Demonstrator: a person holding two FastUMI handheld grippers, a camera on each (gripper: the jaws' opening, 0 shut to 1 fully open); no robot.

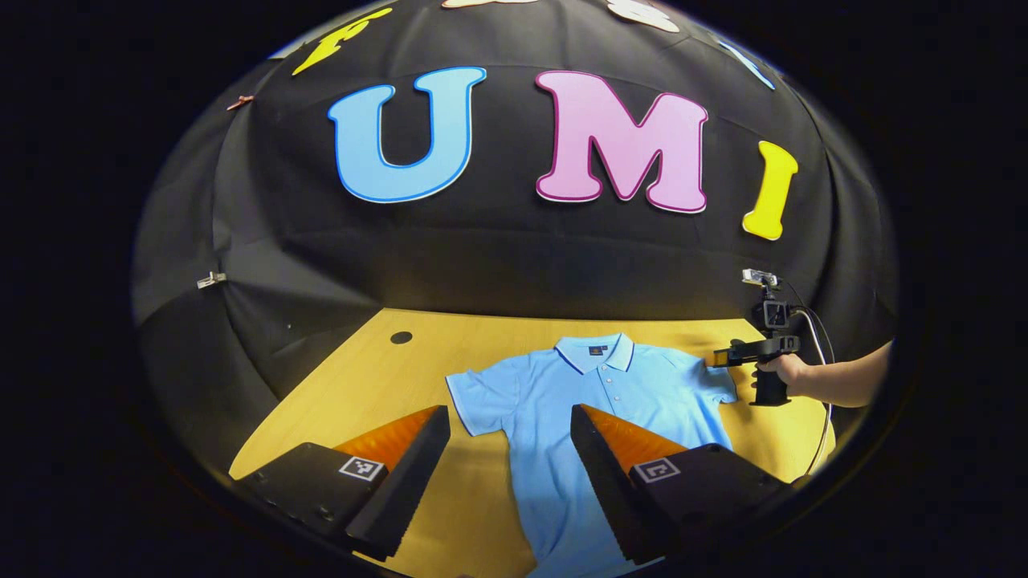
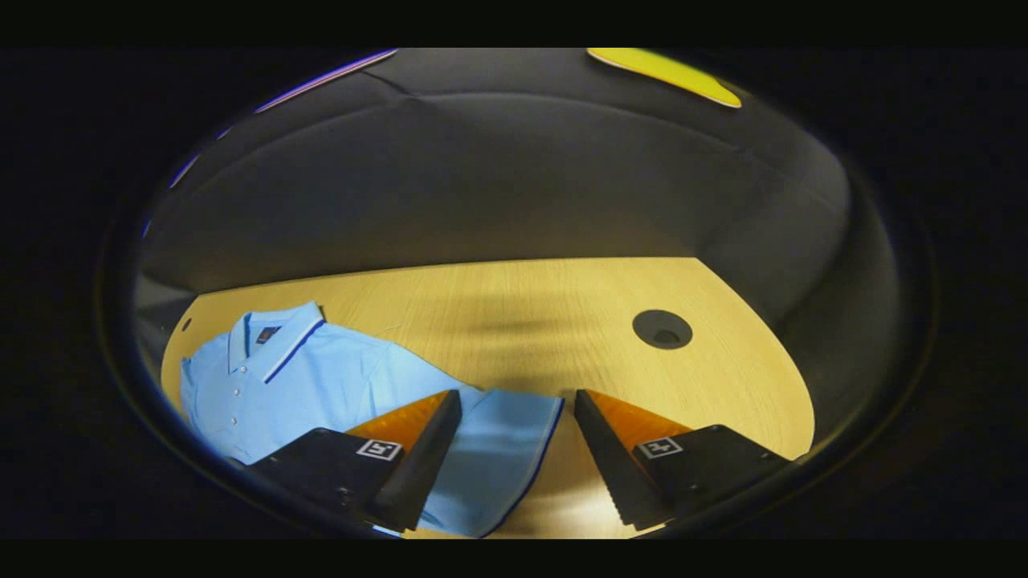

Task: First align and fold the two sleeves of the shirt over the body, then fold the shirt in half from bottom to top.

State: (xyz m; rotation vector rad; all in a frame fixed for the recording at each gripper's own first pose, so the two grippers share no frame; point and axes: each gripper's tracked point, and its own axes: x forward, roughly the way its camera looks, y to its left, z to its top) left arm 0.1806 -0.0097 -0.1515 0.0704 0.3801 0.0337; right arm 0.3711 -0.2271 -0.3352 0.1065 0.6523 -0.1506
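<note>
Left gripper view, left to right: my left hand-held gripper (image 1: 507, 470) hangs above the worktop (image 1: 361, 377) with its jaws spread wide, nothing between them. Small dark hole (image 1: 401, 338) in the worktop at far left. The shirt (image 1: 594, 393) lies flat, face up, collar (image 1: 596, 352) toward the booth wall, buttons down the middle. Left sleeve (image 1: 474, 401) is spread out to the side, unfolded. My left fingers frame the shirt's lower body from above; I can't tell if they touch the cloth. At far right my right hand-held gripper (image 1: 719, 359) sits at the right sleeve (image 1: 711, 381), held by my hand (image 1: 783, 371); cable (image 1: 819, 337) trails off it. From this distance I can't tell whether its tips pinch the sleeve.

Right gripper view, left to right: collar (image 2: 273, 333) at far left, shirt (image 2: 305, 385) body running right, sleeve (image 2: 502, 445) with its dark-trimmed hem lying between my right fingers. Right hand-held gripper (image 2: 514, 449) is released, jaws apart, sleeve under the gap, not clamped. Worktop (image 2: 522, 321) bare beyond it, with a round hole (image 2: 662, 329) at right.
</note>
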